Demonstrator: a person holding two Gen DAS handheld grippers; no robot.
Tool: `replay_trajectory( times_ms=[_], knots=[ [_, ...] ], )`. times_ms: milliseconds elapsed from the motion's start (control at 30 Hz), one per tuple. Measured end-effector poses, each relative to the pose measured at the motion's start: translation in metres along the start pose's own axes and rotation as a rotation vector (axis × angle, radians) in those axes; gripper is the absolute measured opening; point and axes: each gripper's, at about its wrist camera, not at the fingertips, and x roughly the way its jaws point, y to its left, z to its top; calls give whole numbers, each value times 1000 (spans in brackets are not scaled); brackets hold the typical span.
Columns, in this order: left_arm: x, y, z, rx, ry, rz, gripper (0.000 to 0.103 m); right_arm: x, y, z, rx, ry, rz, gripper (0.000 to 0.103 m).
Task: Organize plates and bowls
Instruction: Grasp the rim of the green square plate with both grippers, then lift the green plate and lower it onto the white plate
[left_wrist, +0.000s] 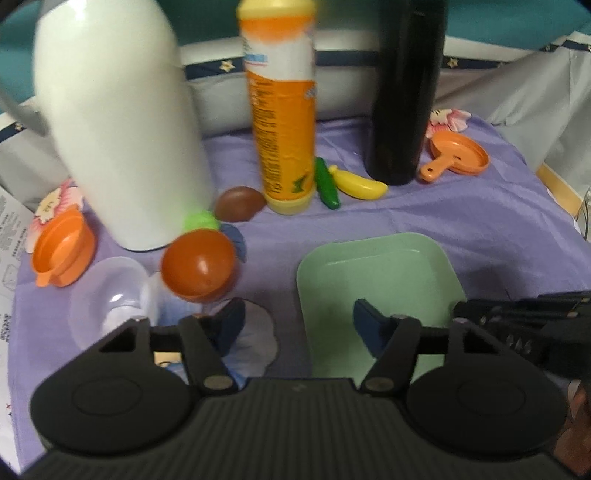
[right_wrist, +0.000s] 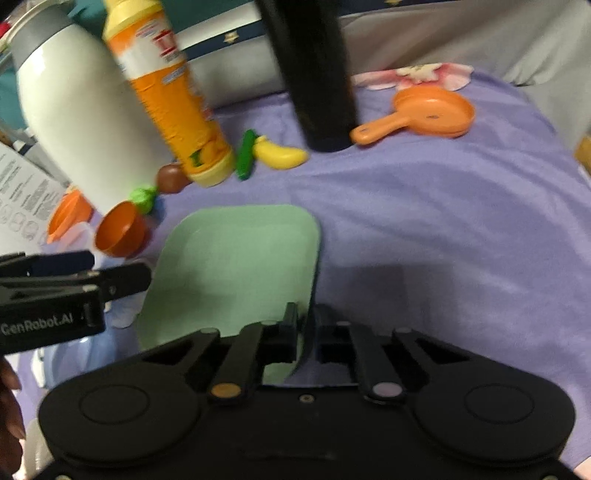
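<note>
The right gripper (right_wrist: 304, 328) was clamped on the near right edge of the green plate (right_wrist: 236, 266), one finger inside the rim and one outside, jaws nearly together. The plate lay on the purple cloth (right_wrist: 443, 221), stretching ahead and to the left of that gripper.

The left gripper (left_wrist: 295, 325) hung with its jaws apart and nothing between the pads; its right finger (left_wrist: 369, 328) sat over the plate's near left part, its left finger (left_wrist: 229, 321) over a pale patch on the cloth. Whether either touched what was beneath it could not be told.

Ahead and left of the left gripper lay an orange bowl (left_wrist: 199, 266) tipped on its side, a clear bowl (left_wrist: 110, 291) beside it, and an orange cup (left_wrist: 62, 251) farther left. Far ahead to the right sat an orange pan (left_wrist: 458, 155).
</note>
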Motion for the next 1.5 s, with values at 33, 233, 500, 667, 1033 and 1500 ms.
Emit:
replay_trajectory(
  times_ms=[33,233,500,667,1033,1500],
  knots=[
    [3,-3,1,0,5,-4,62,-1,-6,1,9,-2,-6,8],
    [16,-19,-3,-22,54,-51,62,-7,-31,5,32,-14,-27,9],
    [21,-38,-16,-8,104,-71,60,-9,-39,2,27,-10,17,10],
    [27,-38,-22,-21,122,-73,47,-7,-41,3,26,-15,53,13],
    [26,-47,-24,-17,95,-79,40,1,-24,4,-62,-64,49,27],
    [8,-54,-18,-17,64,-29,35,-23,-18,-6,-52,-64,15,27]
  ],
)
